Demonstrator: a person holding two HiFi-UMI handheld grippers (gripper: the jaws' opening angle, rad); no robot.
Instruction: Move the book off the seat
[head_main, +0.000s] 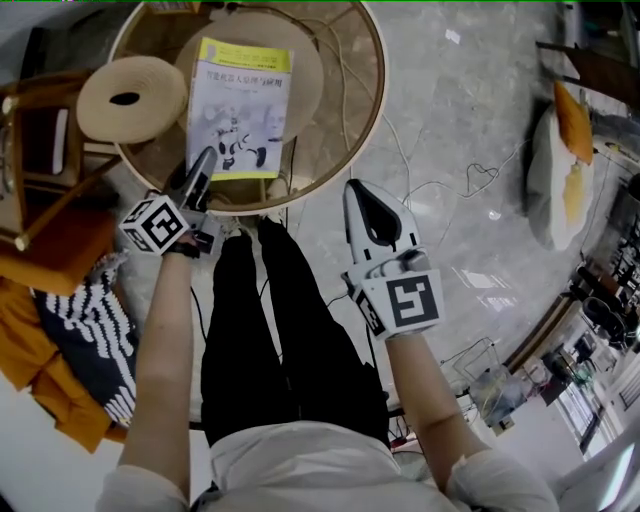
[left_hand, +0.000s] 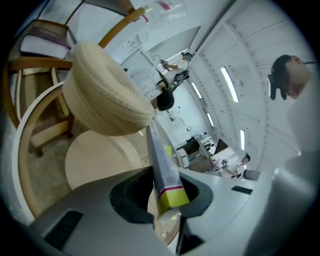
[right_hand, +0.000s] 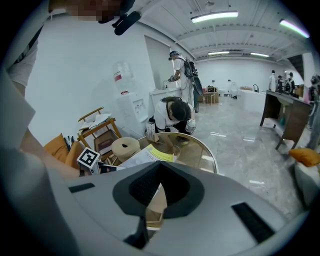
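Left of the seat, well apart: wooden rack, orange cushion, striped cloth. On the seat's left rim: cream ribbed roll, just beside the book. Over the seat pad: book, white-and-yellow cover up, not yet off. Pinched at its near edge by the left gripper, pads closed on it, shown edge-on between them in the left gripper view. Can't tell whether the far end rests on the pad or hangs clear.

Looks like a thin paperback: light, floppy, glossy. Likely to sag or slide from a one-edge pinch. Better taken deep in the jaws near the spine and kept level.

Just right of the seat's front: right gripper, jaws together, nothing between, over bare floor.

Further right of the seat: pale polished stone floor, loose cables, white-and-orange floor cushion well apart. Behind the seat, in the right gripper view: big bright hall, benches, people far off.
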